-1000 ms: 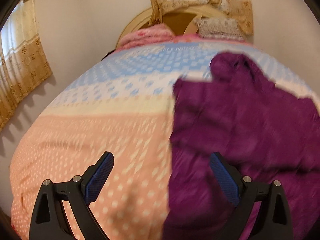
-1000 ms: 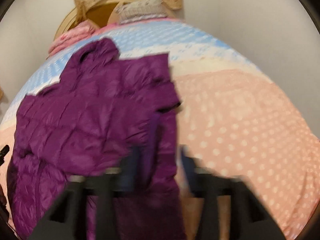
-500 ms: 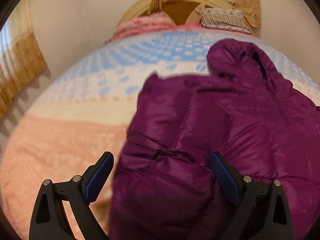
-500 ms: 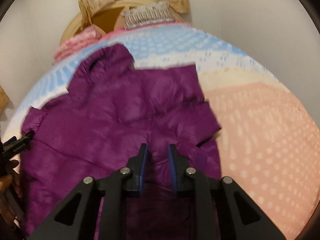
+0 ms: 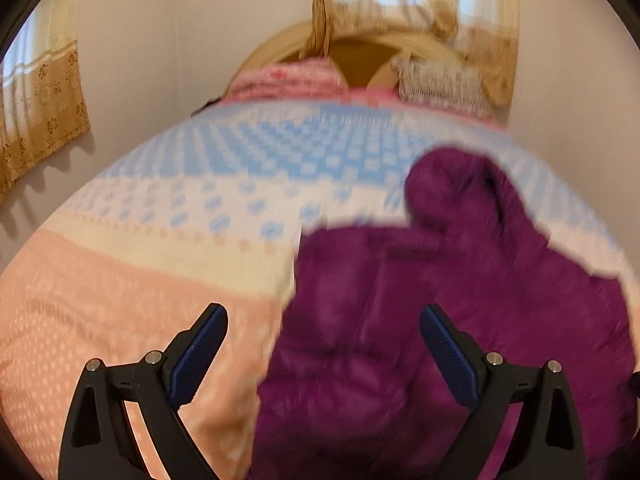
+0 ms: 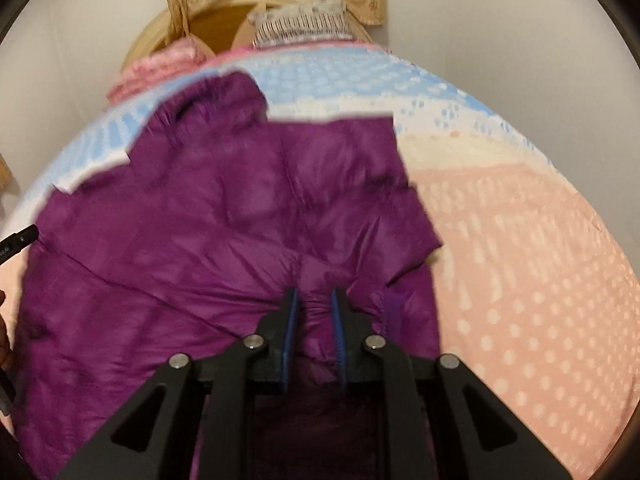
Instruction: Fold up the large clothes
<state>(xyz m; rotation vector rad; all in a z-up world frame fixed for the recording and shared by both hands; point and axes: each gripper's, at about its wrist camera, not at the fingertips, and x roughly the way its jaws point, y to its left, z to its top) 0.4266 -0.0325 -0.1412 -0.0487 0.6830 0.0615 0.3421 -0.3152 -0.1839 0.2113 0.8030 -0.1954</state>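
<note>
The left tongs [image 5: 322, 354] stand spread wide above the bed [image 5: 120, 288], gripping nothing; their left pad hangs over the peach bedspread and their right pad over the purple down jacket [image 5: 420, 312], so the jacket's left edge runs between the two pads. The jacket lies across the middle of the bed, front panels folded inward, with its hood [image 5: 460, 188] pointing toward the headboard [image 5: 360, 56] and the pillows [image 5: 440, 78]. Further right, the right tongs [image 6: 314, 322] are pressed nearly together and pinch a bunched ridge of the jacket [image 6: 240, 220] near its lower middle, where the fabric puckers between the blue pads. To execute the fold well, keep the right pinch firm, since the shiny shell looks slippery and the padded filling is likely to spring out of a shallow bite. Bring the left tongs down onto the near left edge and take a deep bite through all layers before lifting. Raise both grips together at matching height so that the hem travels level toward the hood. Lay the fold down slowly, letting trapped air escape, otherwise the panel will probably balloon and slide askew. Motion blur hides the seams in the left view, so edge alignment cannot be confirmed there.
</note>
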